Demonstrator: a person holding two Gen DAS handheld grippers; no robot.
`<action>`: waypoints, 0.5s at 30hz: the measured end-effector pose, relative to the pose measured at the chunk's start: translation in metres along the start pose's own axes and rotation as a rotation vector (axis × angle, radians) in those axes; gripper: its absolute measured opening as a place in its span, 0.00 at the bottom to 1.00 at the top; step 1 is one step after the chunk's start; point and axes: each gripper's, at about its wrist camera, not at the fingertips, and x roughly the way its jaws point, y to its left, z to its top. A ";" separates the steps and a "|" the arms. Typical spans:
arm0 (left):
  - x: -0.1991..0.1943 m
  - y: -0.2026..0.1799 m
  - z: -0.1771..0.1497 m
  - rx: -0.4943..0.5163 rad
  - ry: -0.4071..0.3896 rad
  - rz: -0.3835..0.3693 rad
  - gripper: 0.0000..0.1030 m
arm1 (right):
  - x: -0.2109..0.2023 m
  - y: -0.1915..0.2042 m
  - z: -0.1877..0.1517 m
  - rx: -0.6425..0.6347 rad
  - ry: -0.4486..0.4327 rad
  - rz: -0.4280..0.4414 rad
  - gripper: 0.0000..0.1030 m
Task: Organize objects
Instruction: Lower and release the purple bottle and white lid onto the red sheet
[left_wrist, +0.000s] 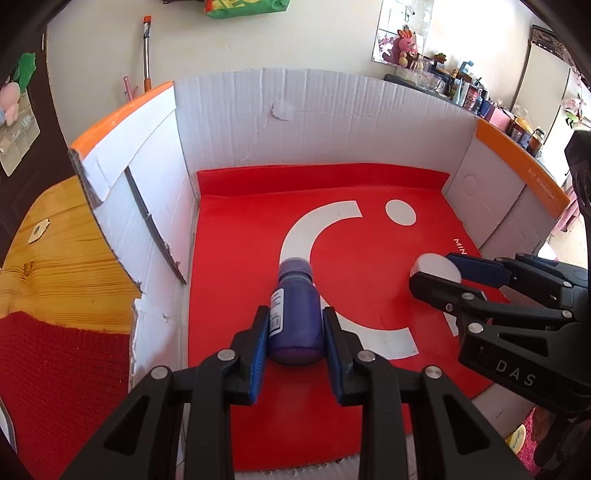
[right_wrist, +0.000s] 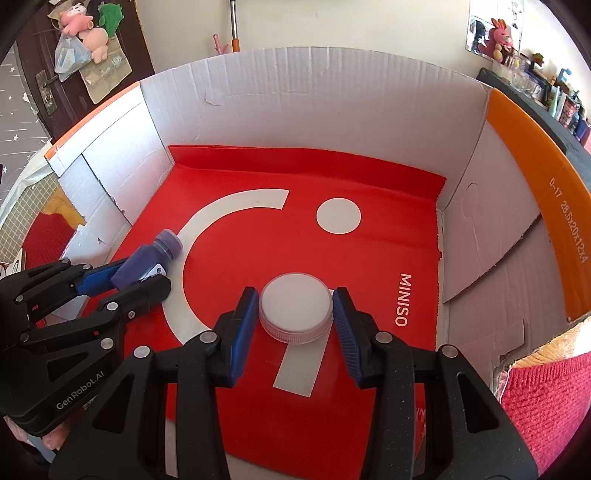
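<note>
A purple bottle (left_wrist: 295, 314) with a white label lies between the pads of my left gripper (left_wrist: 293, 325), which is shut on it low inside the cardboard box (left_wrist: 314, 122). It also shows in the right wrist view (right_wrist: 147, 258), held by the left gripper (right_wrist: 142, 275). A round white jar (right_wrist: 294, 312) sits between the pads of my right gripper (right_wrist: 293, 317); the left pad touches it, the right pad shows a thin gap. In the left wrist view the jar (left_wrist: 437, 267) sits in the right gripper (left_wrist: 443, 271).
The box has white walls with orange flaps (right_wrist: 532, 177) and a red MINISO bag (right_wrist: 332, 258) lining its floor. A wooden surface (left_wrist: 55, 266) and a red knitted cloth (left_wrist: 62, 387) lie outside to the left. A cluttered shelf (left_wrist: 480, 99) stands behind.
</note>
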 end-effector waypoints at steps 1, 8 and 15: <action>0.000 0.000 0.000 0.000 0.000 0.001 0.28 | -0.001 0.000 0.000 0.000 0.000 -0.001 0.39; -0.001 0.001 -0.001 -0.004 -0.003 -0.001 0.28 | -0.004 -0.001 -0.002 0.005 -0.003 0.002 0.41; -0.005 0.001 -0.001 -0.003 -0.011 -0.002 0.31 | -0.008 0.001 -0.003 0.003 -0.017 0.005 0.48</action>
